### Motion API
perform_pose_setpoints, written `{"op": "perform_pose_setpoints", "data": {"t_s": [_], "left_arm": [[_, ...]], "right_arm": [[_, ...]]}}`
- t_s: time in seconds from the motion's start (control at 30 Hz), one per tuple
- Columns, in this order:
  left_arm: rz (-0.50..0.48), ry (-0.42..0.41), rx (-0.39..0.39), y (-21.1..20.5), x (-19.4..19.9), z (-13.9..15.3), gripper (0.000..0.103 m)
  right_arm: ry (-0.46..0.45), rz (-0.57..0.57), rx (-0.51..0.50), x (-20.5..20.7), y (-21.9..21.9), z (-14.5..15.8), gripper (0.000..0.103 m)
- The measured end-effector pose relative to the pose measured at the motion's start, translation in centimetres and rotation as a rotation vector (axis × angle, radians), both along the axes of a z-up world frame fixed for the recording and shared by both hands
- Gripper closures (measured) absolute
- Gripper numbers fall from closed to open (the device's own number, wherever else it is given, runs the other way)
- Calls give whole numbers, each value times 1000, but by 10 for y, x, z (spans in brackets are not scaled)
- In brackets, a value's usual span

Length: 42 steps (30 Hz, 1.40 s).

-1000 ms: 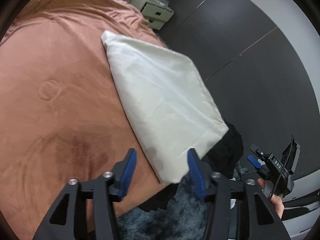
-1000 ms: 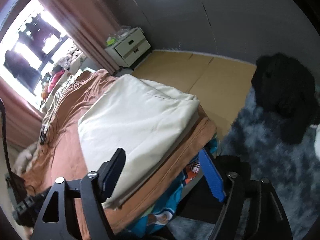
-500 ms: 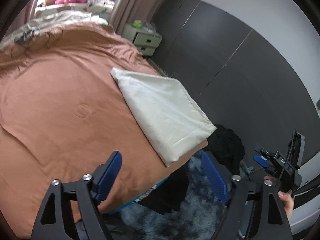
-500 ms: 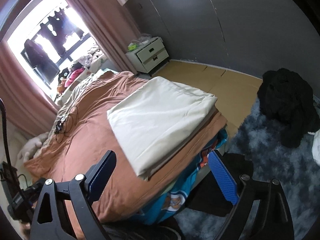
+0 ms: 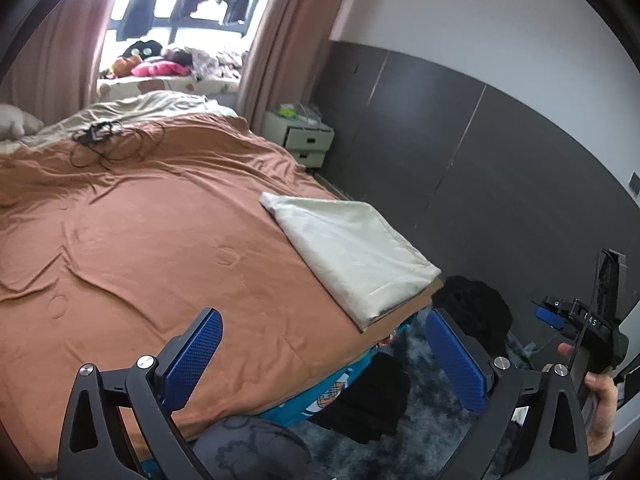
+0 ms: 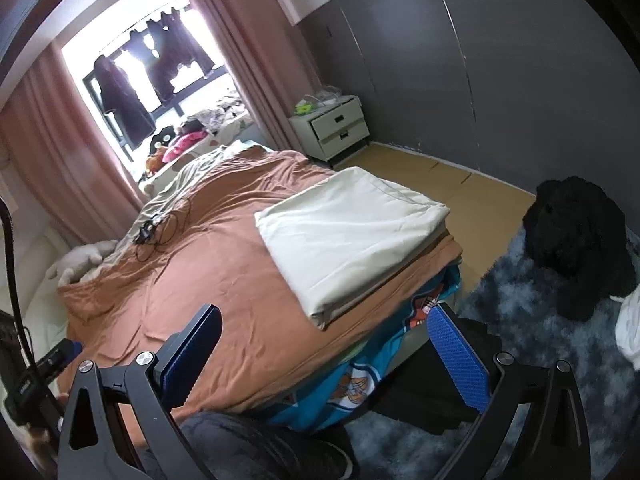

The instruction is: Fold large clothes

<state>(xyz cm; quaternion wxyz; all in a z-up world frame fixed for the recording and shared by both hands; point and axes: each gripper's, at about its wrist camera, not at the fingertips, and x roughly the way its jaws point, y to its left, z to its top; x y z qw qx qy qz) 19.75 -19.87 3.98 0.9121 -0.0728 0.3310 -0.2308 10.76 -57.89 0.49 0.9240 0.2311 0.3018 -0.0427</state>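
Note:
A cream cloth [image 5: 352, 248] lies folded into a flat rectangle at the near right corner of the bed, on the brown cover [image 5: 140, 240]. It also shows in the right wrist view [image 6: 352, 236]. My left gripper [image 5: 324, 356] is open and empty, held well back from the bed's foot. My right gripper [image 6: 324, 352] is open and empty too, off the bed's corner. The right gripper also shows at the right edge of the left wrist view [image 5: 584, 328], held in a hand.
A black garment pile [image 6: 576, 240] lies on the grey-blue rug [image 6: 520, 320] right of the bed. A white nightstand [image 6: 336, 132] stands by the dark wall. Black cables [image 5: 100, 140] lie on the far bedcover. Pink curtains frame the window.
Both grippers have pulled up and back from the folded cloth, so more of the bed and room shows. Both sets of jaws have opened wider. The cloth stays put.

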Motion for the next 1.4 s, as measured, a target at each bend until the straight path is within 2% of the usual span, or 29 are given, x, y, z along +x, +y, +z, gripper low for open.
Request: {"op": "perform_pose_setpoints", "data": {"t_s": [0.2, 0.33, 0.43, 0.73, 0.9, 1.0, 1.2, 1.4], "left_arm": [[27, -65, 27, 19, -37, 9, 1], [48, -100, 15, 37, -67, 16, 1], [73, -149, 55, 46, -94, 21, 1], [128, -210, 77, 73, -152, 17, 1], [156, -217, 82, 84, -174, 7, 1], [169, -190, 75, 90, -184, 0, 1], [240, -202, 60, 102, -206, -14, 1], [287, -197, 81, 109, -222, -29, 1]], "right_arm": [[-32, 41, -9, -26, 19, 2, 0], [-32, 69, -27, -40, 28, -5, 0], [-30, 82, -43, -52, 36, -10, 0], [-60, 129, -63, -91, 62, -19, 0], [-70, 149, -107, -106, 80, -25, 0], [-83, 153, -146, -113, 92, -29, 0], [-71, 168, -188, -118, 112, -42, 0], [-80, 202, -196, -128, 131, -57, 0]]}}
